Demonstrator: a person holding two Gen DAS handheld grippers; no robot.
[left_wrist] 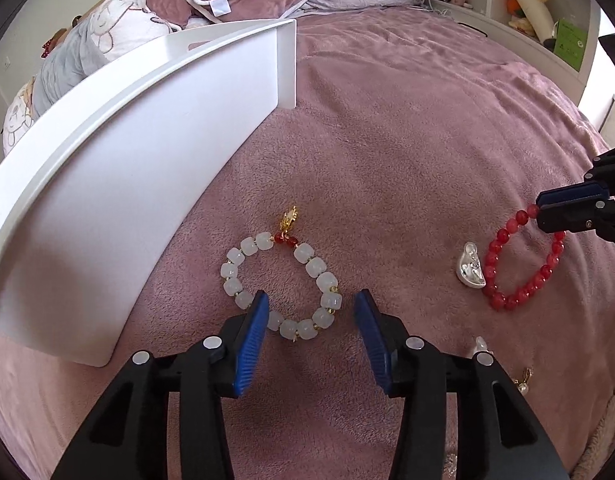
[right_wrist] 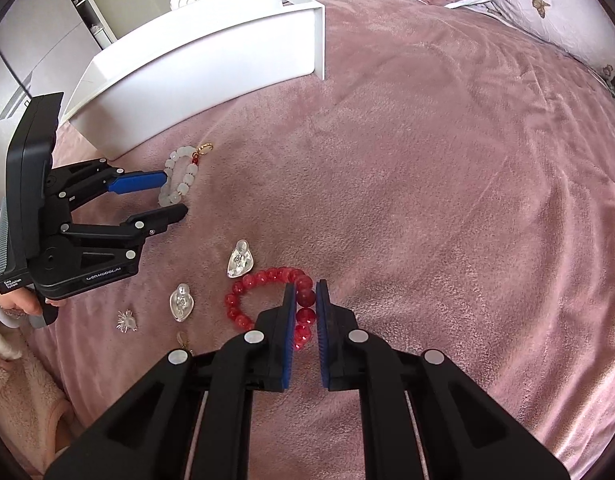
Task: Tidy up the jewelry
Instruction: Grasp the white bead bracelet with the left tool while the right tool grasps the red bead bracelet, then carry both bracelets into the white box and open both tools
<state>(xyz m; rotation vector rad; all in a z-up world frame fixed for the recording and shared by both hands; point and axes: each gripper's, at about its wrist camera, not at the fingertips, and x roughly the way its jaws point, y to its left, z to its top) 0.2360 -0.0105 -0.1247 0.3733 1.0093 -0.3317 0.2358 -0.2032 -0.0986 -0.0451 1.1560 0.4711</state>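
Right gripper (right_wrist: 306, 304): pads pressed onto the red bead bracelet (right_wrist: 267, 296), which lies on the pink blanket (right_wrist: 427, 200). Left gripper (left_wrist: 311, 300): fingers spread wide, straddling the near arc of the white bead bracelet (left_wrist: 281, 286); contact apparently none. Silver pendant (left_wrist: 472, 266): touching the red beads' left side. White tray (left_wrist: 147, 152): farther back, beside the white bracelet.

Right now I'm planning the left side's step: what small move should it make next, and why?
Probably close the left claw on the white bead bracelet: its jaws stand open astride the near beads, while the right claw already pinches the red bead bracelet.
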